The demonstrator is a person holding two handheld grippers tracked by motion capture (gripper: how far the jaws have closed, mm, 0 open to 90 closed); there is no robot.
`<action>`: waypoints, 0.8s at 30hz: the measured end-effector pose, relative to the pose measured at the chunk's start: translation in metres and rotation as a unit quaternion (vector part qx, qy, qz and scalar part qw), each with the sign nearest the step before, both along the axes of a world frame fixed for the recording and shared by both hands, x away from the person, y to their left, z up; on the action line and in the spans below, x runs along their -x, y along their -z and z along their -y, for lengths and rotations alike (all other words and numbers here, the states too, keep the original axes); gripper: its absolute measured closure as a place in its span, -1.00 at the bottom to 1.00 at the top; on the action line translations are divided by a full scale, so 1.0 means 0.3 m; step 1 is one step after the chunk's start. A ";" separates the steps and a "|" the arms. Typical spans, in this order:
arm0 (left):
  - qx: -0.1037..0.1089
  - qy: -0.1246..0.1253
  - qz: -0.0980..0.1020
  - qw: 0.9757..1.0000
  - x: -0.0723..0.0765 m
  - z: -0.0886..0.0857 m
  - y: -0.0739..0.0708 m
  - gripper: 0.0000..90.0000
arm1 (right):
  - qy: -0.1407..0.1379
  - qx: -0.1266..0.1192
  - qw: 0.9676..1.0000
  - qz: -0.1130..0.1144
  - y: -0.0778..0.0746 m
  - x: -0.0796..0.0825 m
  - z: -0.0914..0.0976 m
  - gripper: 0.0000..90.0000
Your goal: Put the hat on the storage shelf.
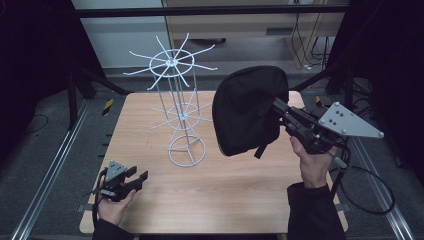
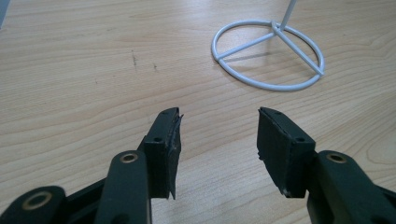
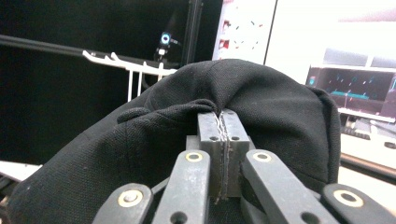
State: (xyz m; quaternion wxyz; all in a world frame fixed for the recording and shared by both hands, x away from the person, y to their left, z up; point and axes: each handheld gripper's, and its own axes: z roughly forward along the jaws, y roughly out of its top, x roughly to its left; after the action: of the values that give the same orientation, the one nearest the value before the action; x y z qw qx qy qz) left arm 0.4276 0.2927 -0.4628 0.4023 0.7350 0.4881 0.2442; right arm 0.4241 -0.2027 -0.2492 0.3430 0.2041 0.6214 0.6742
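Black cap [image 1: 248, 107], no legible writing

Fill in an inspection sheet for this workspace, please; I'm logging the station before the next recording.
Surface: wooden table, bare grain, faint scuffs.
Job's things: white wire display rack upright on its ring base; black cap held in the air right of the rack.
Clutter: nothing seen.
Grippers: left gripper low over the near left table, jaws apart, nothing between them; right gripper raised, jaws pinching the cap's fabric.
Cables: black cable loops from the right gripper past the table's right edge.
Surroundings: dark frame posts, grey floor, floor rails, monitors.
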 end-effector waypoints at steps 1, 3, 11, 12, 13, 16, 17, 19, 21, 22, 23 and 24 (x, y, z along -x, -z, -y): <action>0.000 0.000 0.000 1.000 0.000 0.000 0.000 0.09 | -0.001 -0.004 1.000 0.004 -0.007 -0.001 -0.001 1.00; 0.000 0.000 0.000 1.000 0.000 0.000 0.000 0.09 | -0.004 -0.013 1.000 0.010 -0.022 0.000 -0.002 1.00; -0.001 0.000 0.001 1.000 -0.001 0.001 0.001 0.09 | -0.012 -0.041 0.999 0.025 -0.085 -0.016 -0.015 1.00; -0.001 0.000 0.001 1.000 -0.001 0.001 0.001 0.09 | -0.013 -0.044 0.999 0.026 -0.098 -0.026 -0.026 1.00; -0.002 0.000 0.001 1.000 -0.001 0.001 0.002 0.09 | -0.013 -0.044 0.999 0.026 -0.098 -0.026 -0.026 1.00; -0.002 0.001 0.001 1.000 -0.001 0.002 0.002 0.09 | -0.015 -0.046 0.999 0.023 -0.105 -0.051 -0.054 1.00; -0.002 0.001 0.001 1.000 0.000 0.002 0.001 0.09 | -0.014 -0.046 0.999 0.020 -0.103 -0.064 -0.067 1.00; -0.002 0.001 0.001 1.000 -0.001 0.002 0.002 0.09 | -0.014 -0.043 0.999 0.013 -0.096 -0.086 -0.089 1.00; -0.002 0.001 0.000 1.000 0.000 0.001 0.002 0.09 | -0.011 -0.039 0.999 0.009 -0.085 -0.101 -0.105 1.00; -0.003 0.002 0.000 1.000 0.000 0.001 0.001 0.09 | -0.010 -0.041 0.999 0.005 -0.073 -0.112 -0.115 1.00; -0.003 0.002 0.000 1.000 0.000 0.002 0.001 0.09 | -0.008 -0.040 0.999 0.002 -0.065 -0.118 -0.118 1.00; -0.003 0.002 0.000 1.000 0.000 0.002 0.001 0.09 | -0.008 -0.040 0.999 -0.001 -0.058 -0.122 -0.120 0.99</action>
State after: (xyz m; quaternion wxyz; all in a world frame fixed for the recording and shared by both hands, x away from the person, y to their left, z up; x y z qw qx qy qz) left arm 0.4275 0.2921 -0.4632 0.4010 0.7371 0.4857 0.2448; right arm 0.4608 -0.1668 -0.2318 0.3291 0.2134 0.5959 0.7008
